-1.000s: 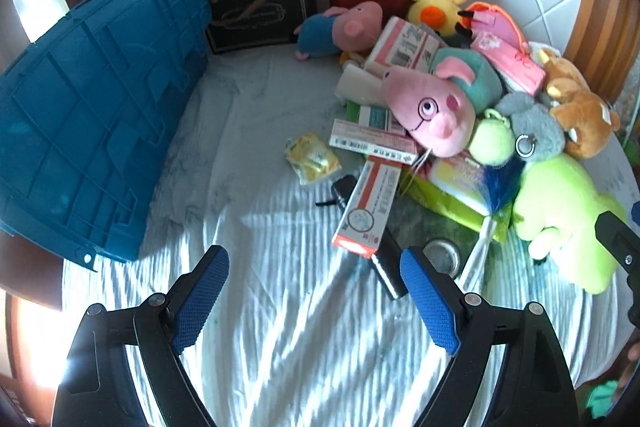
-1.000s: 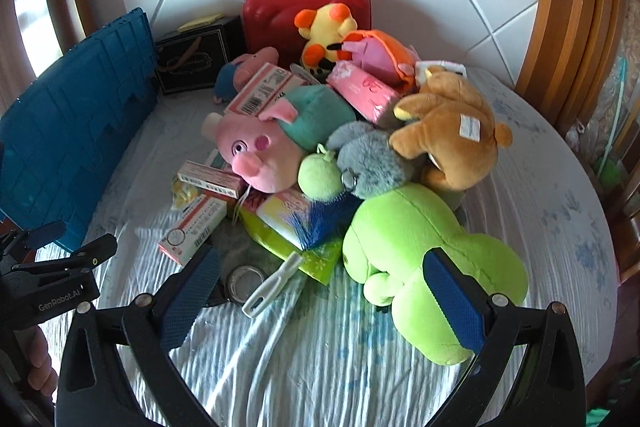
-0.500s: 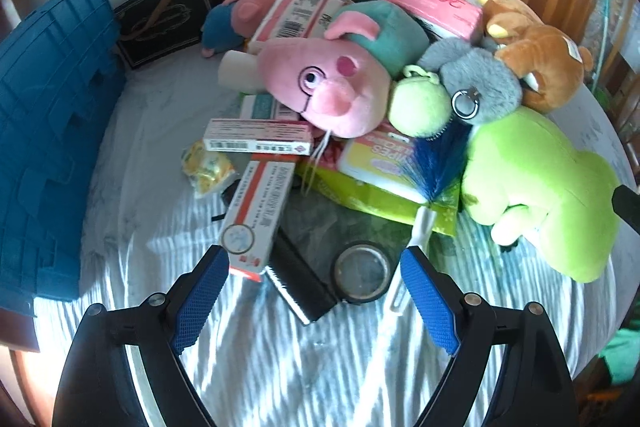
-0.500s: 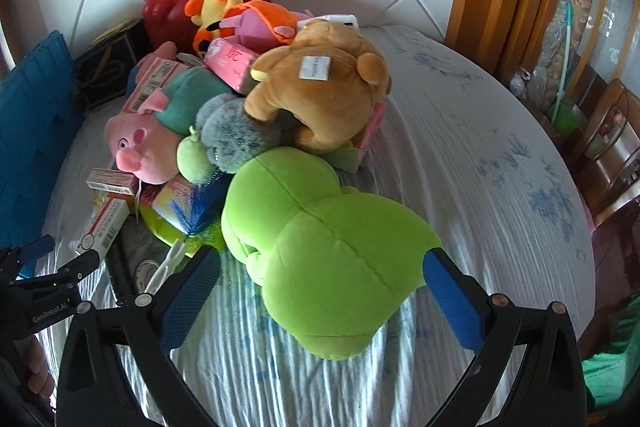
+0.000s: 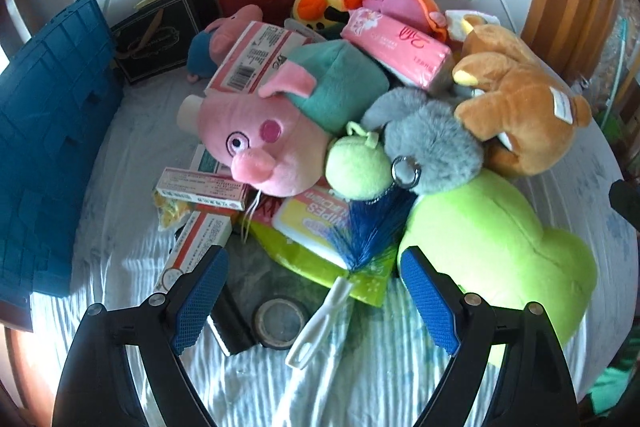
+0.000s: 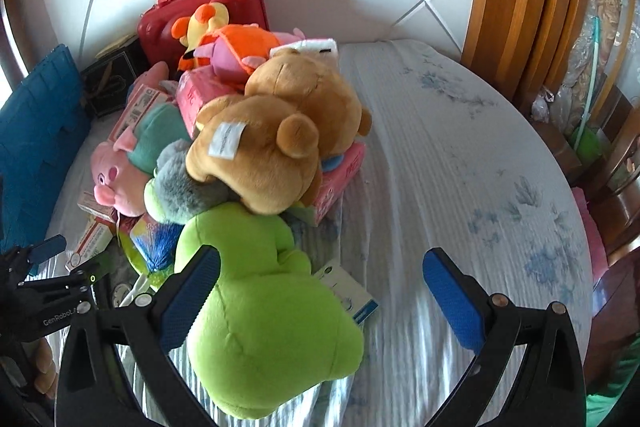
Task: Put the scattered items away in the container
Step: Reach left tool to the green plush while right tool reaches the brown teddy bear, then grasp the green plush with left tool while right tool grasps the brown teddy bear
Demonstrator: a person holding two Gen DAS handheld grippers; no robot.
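Toys (image 5: 276,143) and boxes (image 5: 200,185) all heaped mid-bed (image 6: 460,155); none seen in blue crate (image 5: 44,131) at left edge, inside hidden. All left to do. Left gripper (image 5: 314,291) wide, empty; right gripper (image 6: 320,291) wide, straddling green plush (image 6: 260,327).

The left gripper (image 5: 314,293) and the right gripper (image 6: 320,301) are both held low with blue-padded jaws spread wide and nothing gripped between them, while fingers (image 6: 42,363) are seen curled round the left gripper's handle.
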